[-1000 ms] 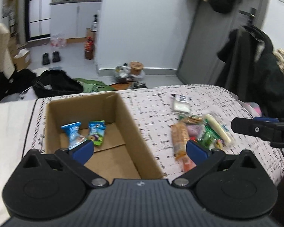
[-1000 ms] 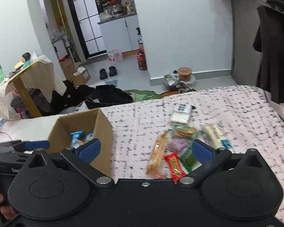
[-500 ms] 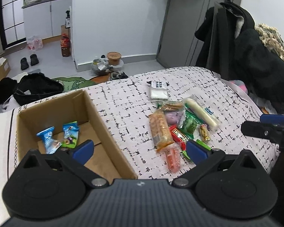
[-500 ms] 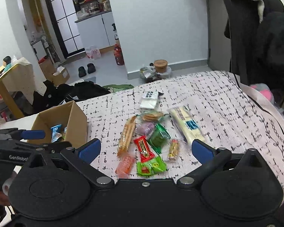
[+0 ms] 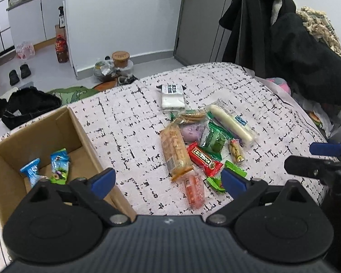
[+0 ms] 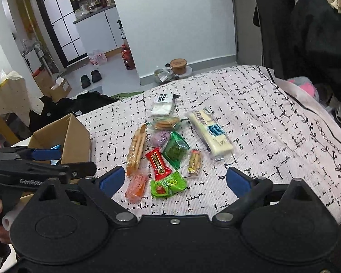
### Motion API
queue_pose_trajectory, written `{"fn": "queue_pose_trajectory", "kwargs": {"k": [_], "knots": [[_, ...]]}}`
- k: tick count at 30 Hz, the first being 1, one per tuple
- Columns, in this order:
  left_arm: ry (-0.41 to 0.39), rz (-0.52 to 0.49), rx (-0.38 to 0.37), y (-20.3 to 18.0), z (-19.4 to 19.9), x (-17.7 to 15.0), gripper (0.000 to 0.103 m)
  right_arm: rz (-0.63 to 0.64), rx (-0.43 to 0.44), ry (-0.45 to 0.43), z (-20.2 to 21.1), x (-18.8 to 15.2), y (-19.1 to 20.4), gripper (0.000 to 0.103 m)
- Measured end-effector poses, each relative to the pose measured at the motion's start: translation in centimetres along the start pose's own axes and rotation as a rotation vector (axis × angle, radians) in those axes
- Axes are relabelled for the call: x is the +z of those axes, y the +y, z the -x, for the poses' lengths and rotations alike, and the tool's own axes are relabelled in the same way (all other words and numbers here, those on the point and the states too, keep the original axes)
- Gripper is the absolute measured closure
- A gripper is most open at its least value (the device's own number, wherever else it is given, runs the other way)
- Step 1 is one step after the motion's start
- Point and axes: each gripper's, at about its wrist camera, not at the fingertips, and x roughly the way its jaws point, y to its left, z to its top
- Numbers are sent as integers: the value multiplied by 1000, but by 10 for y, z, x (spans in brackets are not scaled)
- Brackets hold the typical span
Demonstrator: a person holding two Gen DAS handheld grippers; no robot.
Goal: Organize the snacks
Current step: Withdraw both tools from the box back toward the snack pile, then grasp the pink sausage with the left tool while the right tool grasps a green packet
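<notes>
Not much writing can be read here: "GenRobo" is printed in white on the side of the left gripper (image 6: 63, 159), as caught by the right wrist view, and the rest of the word is cut off. Print is seen on the red snack bar (image 5: 204, 158) and on the white pack (image 5: 172, 95) near the far edge of the bed (image 5: 129, 122), but it's too small to be made out.

The snack pile is spread over the middle of the patterned bed cover: a long cracker pack (image 5: 175, 152), a white stick with a blue label (image 5: 229, 124), a dark green packet (image 5: 213, 140), a purple one (image 5: 192, 132), a pink-orange one (image 5: 194, 191) and a bright green one (image 6: 168, 184) nearest the cameras. Two blue packets (image 5: 47, 168) are already lying in the cardboard box (image 5: 79, 132) at the left edge of the bed.

On both grippers the fingers are spread wide and have just been eased in a bit, with nothing pinched or touched. The right gripper (image 6: 174, 178) is held over the near end of the pile.
</notes>
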Motion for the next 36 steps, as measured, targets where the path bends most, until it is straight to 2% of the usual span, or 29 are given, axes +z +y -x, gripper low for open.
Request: {"fn": "queue_pose_trajectory", "kwargs": {"k": [7,15,22,31,33,36], "knots": [[30,-14,-17,-14,-18,3,17,-41,17,46,-13,-2,-6,16],[96,-12,-35,-28,-48,0,45,-72,31,100,-33,-4,-14,33],[156,9,-23,-30,-72,-7,57,-84,47,128,-46,-4,-21,42],[219,44,-18,-31,-100,-11,67,-103,60,165,-68,-5,-22,46],[236,48,-14,-31,-107,-14,72,-106,59,172,-72,-5,-22,46],[219,36,15,-34,-107,-16,82,-113,61,181,-78,-7,-23,46]]}}
